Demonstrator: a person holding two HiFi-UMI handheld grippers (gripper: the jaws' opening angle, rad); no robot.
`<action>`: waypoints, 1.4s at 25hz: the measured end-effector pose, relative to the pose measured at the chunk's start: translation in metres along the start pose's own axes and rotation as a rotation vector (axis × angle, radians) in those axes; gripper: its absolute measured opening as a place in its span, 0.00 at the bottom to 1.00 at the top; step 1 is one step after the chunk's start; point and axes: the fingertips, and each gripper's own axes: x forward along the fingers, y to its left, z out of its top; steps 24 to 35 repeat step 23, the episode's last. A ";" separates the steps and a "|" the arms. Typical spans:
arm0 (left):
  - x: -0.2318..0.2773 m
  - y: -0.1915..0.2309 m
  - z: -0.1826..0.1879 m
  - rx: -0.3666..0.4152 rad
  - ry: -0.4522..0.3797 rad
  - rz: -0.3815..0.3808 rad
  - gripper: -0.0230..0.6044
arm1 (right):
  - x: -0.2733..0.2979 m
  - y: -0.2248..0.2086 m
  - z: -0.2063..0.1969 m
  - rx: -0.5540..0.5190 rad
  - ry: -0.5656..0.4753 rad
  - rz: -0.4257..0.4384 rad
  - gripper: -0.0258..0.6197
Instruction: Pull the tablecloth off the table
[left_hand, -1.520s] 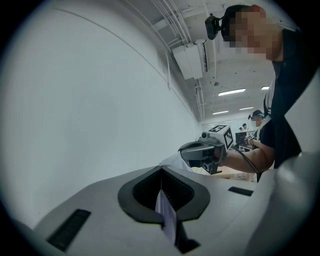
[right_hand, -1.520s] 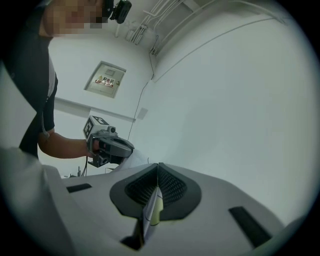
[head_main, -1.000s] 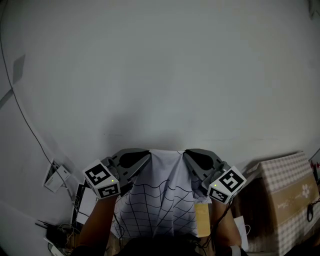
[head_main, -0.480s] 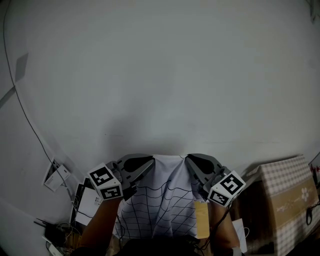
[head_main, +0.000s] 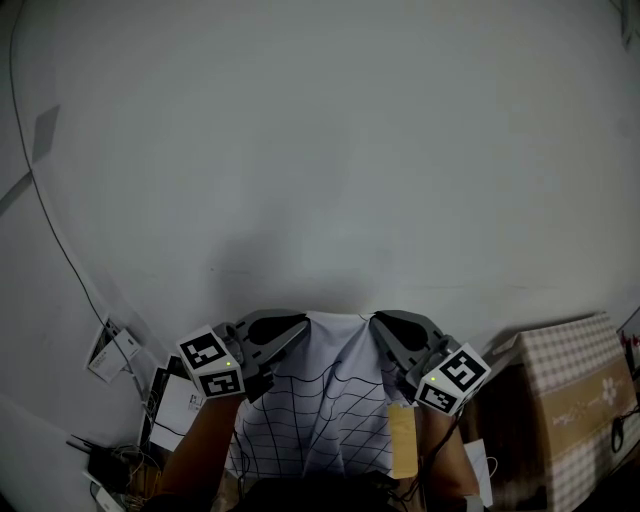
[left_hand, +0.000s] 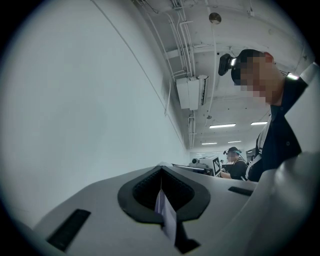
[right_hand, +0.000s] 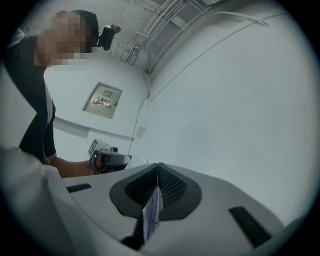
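The tablecloth (head_main: 330, 400), white with a thin black grid, hangs spread between the two grippers low in the head view, in front of the person's body. My left gripper (head_main: 298, 324) is shut on its upper left edge and my right gripper (head_main: 376, 321) is shut on its upper right edge. In the left gripper view a strip of the cloth (left_hand: 167, 217) sticks out from between the closed pads of that gripper (left_hand: 161, 172). The right gripper view shows the same: a fold of cloth (right_hand: 151, 215) is pinched in the closed gripper (right_hand: 158, 167). No table is in view.
A plain pale surface fills most of the head view. A box with a checked cover (head_main: 575, 380) stands at the lower right. A thin cable (head_main: 50, 230), a small white adapter (head_main: 112, 350) and papers (head_main: 180, 410) lie at the lower left. Another person (left_hand: 235, 165) sits far back.
Both grippers, with the cloth, have shifted slightly lower and closer to the person over the second. In the last half second they hardly moved.
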 end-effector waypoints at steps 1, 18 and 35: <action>0.000 0.000 0.000 -0.003 -0.002 -0.001 0.06 | 0.000 0.001 0.000 -0.001 0.001 0.001 0.07; -0.002 -0.011 -0.011 -0.016 -0.007 -0.005 0.06 | -0.008 0.004 -0.009 0.031 -0.002 0.029 0.07; 0.004 -0.011 -0.014 -0.019 0.004 -0.016 0.06 | -0.011 0.000 -0.012 0.035 -0.003 0.014 0.07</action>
